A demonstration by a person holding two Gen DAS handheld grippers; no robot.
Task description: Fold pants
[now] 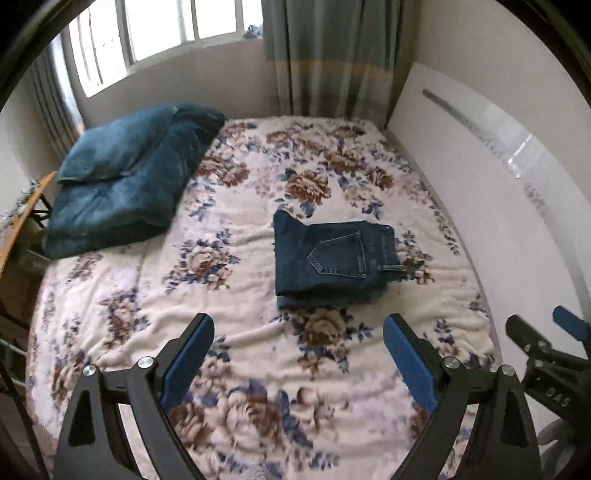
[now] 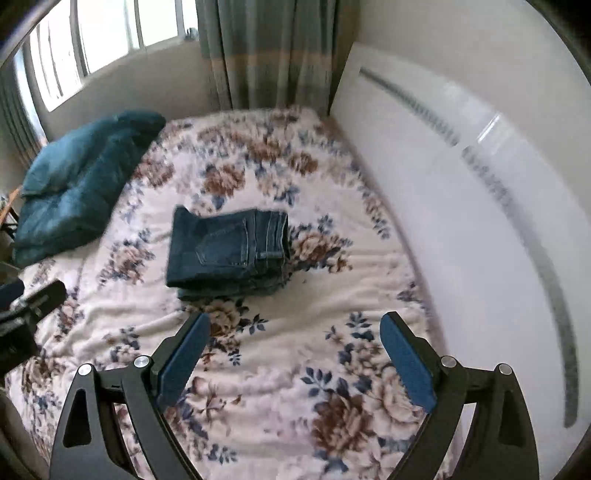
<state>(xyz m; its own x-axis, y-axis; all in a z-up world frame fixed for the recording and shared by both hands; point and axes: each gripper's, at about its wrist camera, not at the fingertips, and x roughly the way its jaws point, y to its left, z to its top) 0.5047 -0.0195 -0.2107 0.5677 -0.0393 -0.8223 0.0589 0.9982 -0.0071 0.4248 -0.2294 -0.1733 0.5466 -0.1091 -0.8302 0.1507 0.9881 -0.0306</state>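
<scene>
1. The pants (image 1: 332, 258) are dark blue jeans, folded into a small neat stack with a back pocket on top.
2. They lie on the bed (image 1: 236, 229), ahead of both claws and well apart from them.
3. The left claw (image 1: 298, 325) is spread wide with nothing between its blue pads (image 1: 188, 362).
4. The right claw (image 2: 295, 323) is spread wide too and holds nothing.
5. The bed has a white blanket with brown and blue flowers.
6. A blue pillow (image 1: 122, 184) sits far ahead and to the left of the claws, maybe on a second one; the blur makes it hard to tell.
7. A white board (image 2: 461, 192) stands along the right side of the bed.
8. A window (image 1: 155, 33) and a green curtain (image 1: 332, 55) are at the far end.
</scene>
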